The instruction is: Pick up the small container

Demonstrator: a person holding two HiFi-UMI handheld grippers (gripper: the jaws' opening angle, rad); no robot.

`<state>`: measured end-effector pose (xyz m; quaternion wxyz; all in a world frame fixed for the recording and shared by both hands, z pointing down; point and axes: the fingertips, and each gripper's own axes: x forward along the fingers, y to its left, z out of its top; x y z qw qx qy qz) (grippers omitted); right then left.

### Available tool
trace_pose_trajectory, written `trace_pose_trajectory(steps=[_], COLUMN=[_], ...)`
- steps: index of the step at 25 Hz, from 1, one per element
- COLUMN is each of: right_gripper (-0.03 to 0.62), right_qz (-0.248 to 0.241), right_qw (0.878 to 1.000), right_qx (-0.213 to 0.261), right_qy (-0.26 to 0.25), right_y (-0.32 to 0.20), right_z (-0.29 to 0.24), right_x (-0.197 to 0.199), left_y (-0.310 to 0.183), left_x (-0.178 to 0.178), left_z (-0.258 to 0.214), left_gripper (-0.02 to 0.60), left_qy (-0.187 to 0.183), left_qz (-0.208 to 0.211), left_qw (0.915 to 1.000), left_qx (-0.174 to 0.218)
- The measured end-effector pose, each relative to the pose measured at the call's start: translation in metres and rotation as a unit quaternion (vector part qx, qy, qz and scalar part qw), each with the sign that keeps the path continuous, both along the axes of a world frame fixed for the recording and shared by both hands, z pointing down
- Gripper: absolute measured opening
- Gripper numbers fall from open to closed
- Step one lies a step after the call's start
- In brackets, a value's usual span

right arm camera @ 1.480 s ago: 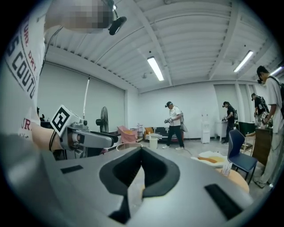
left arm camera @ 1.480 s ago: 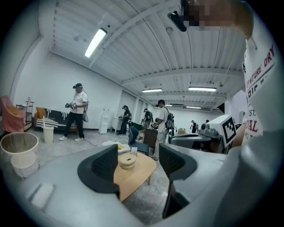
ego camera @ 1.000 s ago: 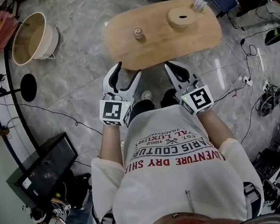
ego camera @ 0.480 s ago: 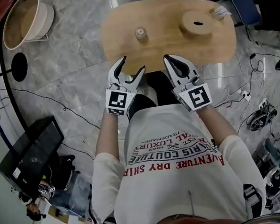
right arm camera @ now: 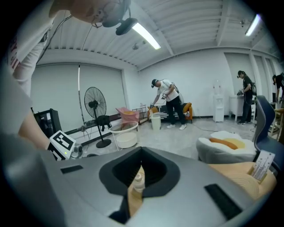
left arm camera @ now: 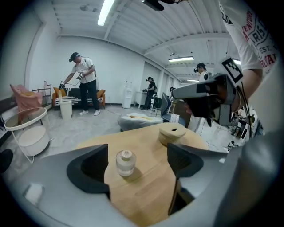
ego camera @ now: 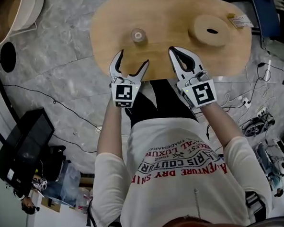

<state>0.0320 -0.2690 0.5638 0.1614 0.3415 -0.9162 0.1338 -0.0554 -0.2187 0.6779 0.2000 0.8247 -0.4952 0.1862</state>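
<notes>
The small container, a clear jar with a round lid, stands upright on the oval wooden table, left of its middle. My left gripper hovers over the table's near edge, just short of the jar. Its jaws are opening and hold nothing. In the left gripper view the jar stands ahead of the left gripper, a little left of centre. My right gripper is shut and empty over the near edge, further right. Through the slit of the right gripper the jar shows partly.
A round wooden block with a hole and a small printed card lie on the table's right side. On the floor are a pale basket at far left, a black box, cables and a blue chair. People stand far off.
The view has moved forward, so the table is nearer. Both grippers have gone from short of the table to over its near edge. The left jaws stand wider.
</notes>
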Motion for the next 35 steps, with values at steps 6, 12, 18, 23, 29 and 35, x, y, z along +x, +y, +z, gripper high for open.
trace_pose_trajectory(steps=[6, 12, 18, 23, 29, 35], right_gripper=[-0.003, -0.003, -0.003, -0.003, -0.003, -0.003], right_qz=[-0.01, -0.018, -0.005, -0.001, 0.014, 0.006], right_qw=[1.0, 1.0, 0.999, 0.999, 0.998, 0.998], right_qx=[-0.004, -0.018, -0.037, -0.037, -0.054, -0.061], right_qy=[-0.004, -0.004, -0.001, -0.012, -0.025, -0.024], right_y=[-0.018, -0.031, -0.041, -0.05, -0.047, -0.036], right_z=[0.049, 0.093, 0.124, 0.138, 0.145, 0.146], right_x=[0.0, 0.002, 0.005, 0.005, 0.005, 0.004], left_y=[-0.029, -0.058, -0.081, -0.087, -0.096, -0.097], left_x=[0.002, 0.014, 0.024, 0.028, 0.031, 0.025], left_z=[0.071, 0.121, 0.14, 0.158, 0.169, 0.167], left_gripper=[0.416, 0.416, 0.422, 0.422, 0.419, 0.342], left_qy=[-0.008, -0.011, -0.025, -0.051, -0.077, -0.078], left_qz=[-0.008, -0.005, 0.01, 0.031, 0.047, 0.037], left_qw=[0.9998, 0.9997, 0.9996, 0.9981, 0.9958, 0.996], left_qx=[-0.017, -0.02, 0.004, 0.019, 0.011, 0.023])
